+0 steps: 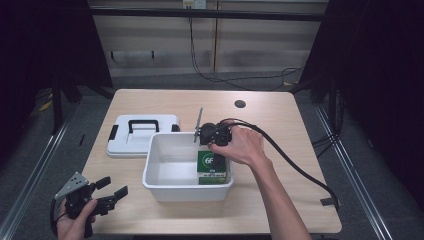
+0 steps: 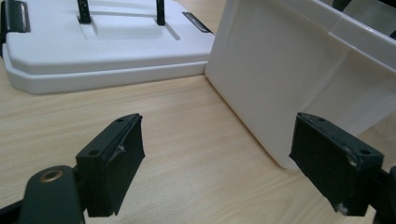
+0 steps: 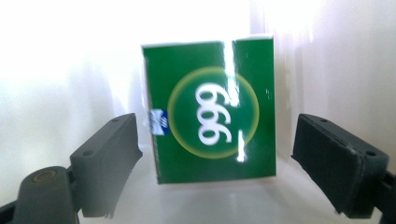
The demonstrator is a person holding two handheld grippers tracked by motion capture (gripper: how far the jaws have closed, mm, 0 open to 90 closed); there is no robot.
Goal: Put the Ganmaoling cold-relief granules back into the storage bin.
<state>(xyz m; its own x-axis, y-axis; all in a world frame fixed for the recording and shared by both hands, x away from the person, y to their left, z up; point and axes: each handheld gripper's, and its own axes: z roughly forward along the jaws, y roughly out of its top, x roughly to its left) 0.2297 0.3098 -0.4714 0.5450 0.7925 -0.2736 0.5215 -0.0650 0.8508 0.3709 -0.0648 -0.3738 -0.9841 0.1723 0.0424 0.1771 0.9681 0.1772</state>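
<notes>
Right hand-held gripper (image 1: 200, 134) sits over the back rim of the bin (image 1: 165, 187), jaws spread wide and gripping nothing. In the right gripper view the green box (image 3: 210, 112) stands between and beyond the jaws, not touching either, "999" in white on a yellow-ringed circle, small blue mark on its edge. Right gripper midpoint (image 3: 215, 168) falls just in front of the box's lower edge. From the high view the box (image 1: 212, 167) lies inside the bin at its right end, against the right wall and near the front wall, directly below the right hand (image 1: 240, 145). Cable (image 1: 295, 165) trails from that gripper across the surface (image 1: 280, 115) to the right edge.

Left hand-held gripper (image 1: 111, 192) is at the front-left corner of the surface, held in the left hand (image 1: 75, 220), jaws wide apart, nothing between them, well apart from the box. Left gripper view (image 2: 217, 163) looks at bare wood with the bin's outer wall (image 2: 280, 70) just beyond the right jaw and the lid (image 2: 102, 51) farther back. Lid (image 1: 142, 135) lies flat, handle up, touching or just beside the bin's back-left corner.
</notes>
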